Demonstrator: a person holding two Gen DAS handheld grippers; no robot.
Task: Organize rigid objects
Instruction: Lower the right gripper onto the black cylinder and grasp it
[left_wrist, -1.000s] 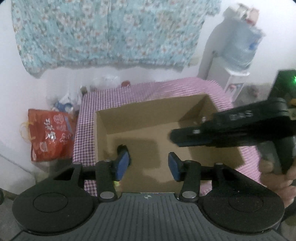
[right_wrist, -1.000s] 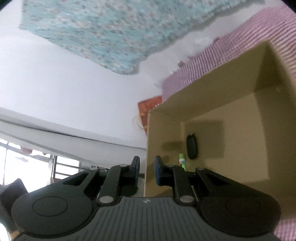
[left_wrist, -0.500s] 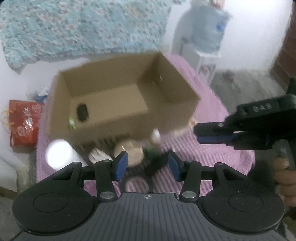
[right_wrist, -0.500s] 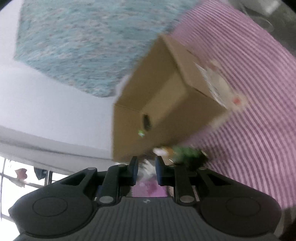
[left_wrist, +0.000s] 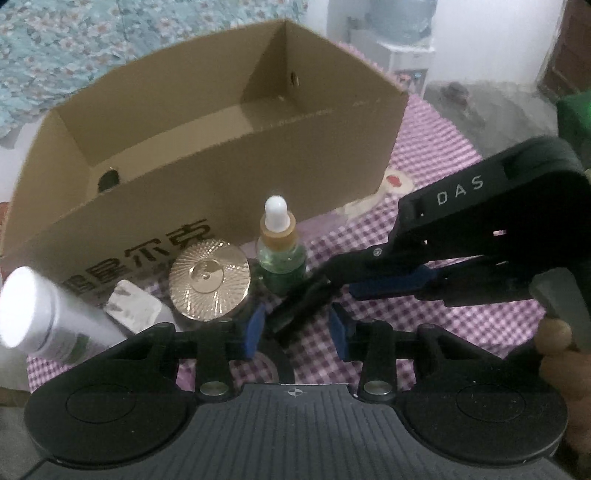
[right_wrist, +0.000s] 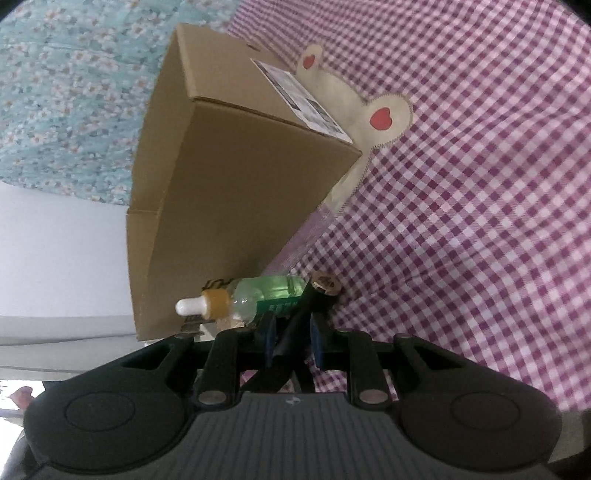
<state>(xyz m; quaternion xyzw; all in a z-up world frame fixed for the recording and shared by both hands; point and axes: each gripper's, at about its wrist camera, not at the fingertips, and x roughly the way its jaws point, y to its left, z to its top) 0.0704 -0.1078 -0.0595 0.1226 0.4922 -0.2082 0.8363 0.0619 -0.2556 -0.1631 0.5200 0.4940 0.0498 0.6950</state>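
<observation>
An open cardboard box (left_wrist: 236, 155) stands on the pink checked cloth (left_wrist: 436, 317); a dark object (left_wrist: 108, 180) lies inside at its left end. In front of it stand a green dropper bottle (left_wrist: 280, 243), a gold-lidded jar (left_wrist: 208, 282), a white tube (left_wrist: 40, 314) and a small white piece (left_wrist: 133, 306). A black stick-like object (left_wrist: 301, 306) with a gold end (right_wrist: 325, 286) lies by the bottle. My left gripper (left_wrist: 295, 328) is open just above it. My right gripper (right_wrist: 290, 338) has its jaws around the black stick; the bottle (right_wrist: 258, 295) is beside it.
The box (right_wrist: 229, 177) carries a white label. A beige rabbit patch with red hearts (right_wrist: 380, 114) is sewn on the cloth (right_wrist: 480, 221). A water dispenser (left_wrist: 402, 33) stands behind at the right, a floral curtain (left_wrist: 74, 44) at the back.
Both grippers have pulled back from above the box and come down to the objects in front of it. The right gripper now has the black stick between its jaws.
</observation>
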